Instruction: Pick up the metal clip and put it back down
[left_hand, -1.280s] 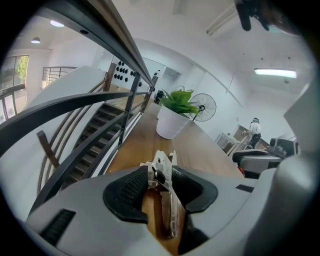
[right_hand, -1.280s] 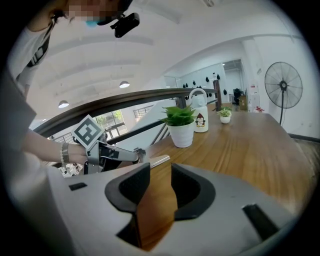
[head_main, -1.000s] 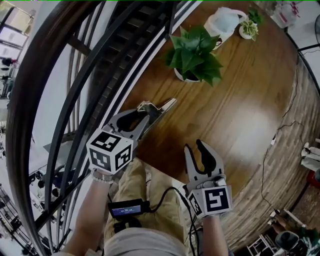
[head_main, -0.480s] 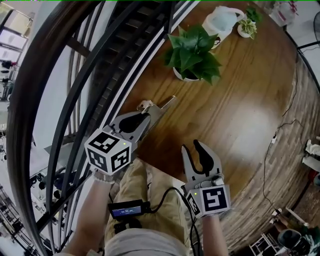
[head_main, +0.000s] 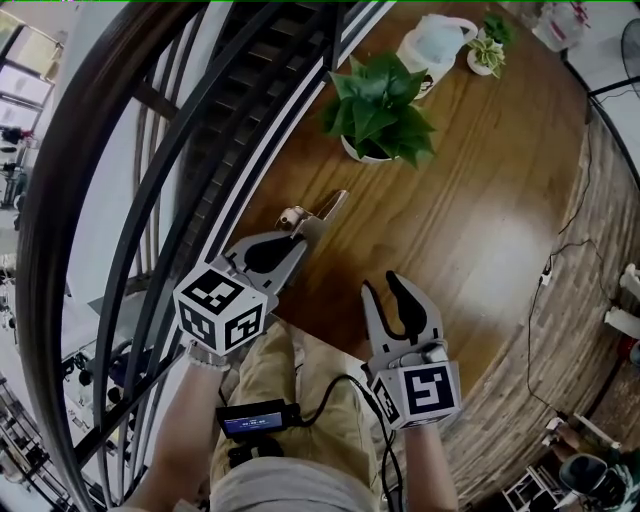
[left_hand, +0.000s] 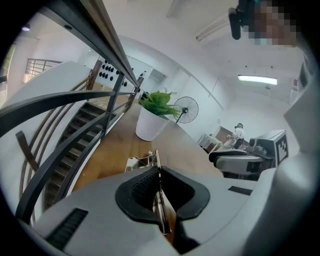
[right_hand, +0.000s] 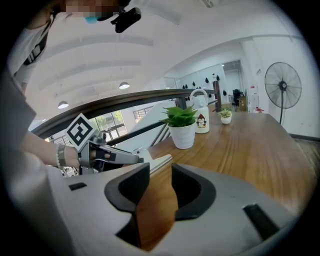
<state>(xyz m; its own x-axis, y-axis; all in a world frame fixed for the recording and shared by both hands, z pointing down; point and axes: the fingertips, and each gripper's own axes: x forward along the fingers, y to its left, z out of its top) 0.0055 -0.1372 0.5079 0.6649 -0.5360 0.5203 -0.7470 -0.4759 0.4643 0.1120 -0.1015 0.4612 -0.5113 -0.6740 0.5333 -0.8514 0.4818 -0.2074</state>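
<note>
Over the wooden surface (head_main: 480, 200) the left claw (head_main: 303, 232) is pinching the metal clip (head_main: 330, 203) (its jaws have just been closing) while the right claw (head_main: 382, 285) is hanging spread, empty.

Left tool (head_main: 300, 233) just closed onto metal clip (head_main: 326, 207), right tool (head_main: 384, 287) — gaping

Near end of metal clip (head_main: 328, 205) buried between left gripper (head_main: 298, 235) jaws

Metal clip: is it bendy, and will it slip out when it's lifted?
Probably stiff: the metal clip sticks out straight past the left gripper, whose jaws have just been closing on it. It may be slippery, since it looks smooth and shiny. Likely light; it is thin.
</note>
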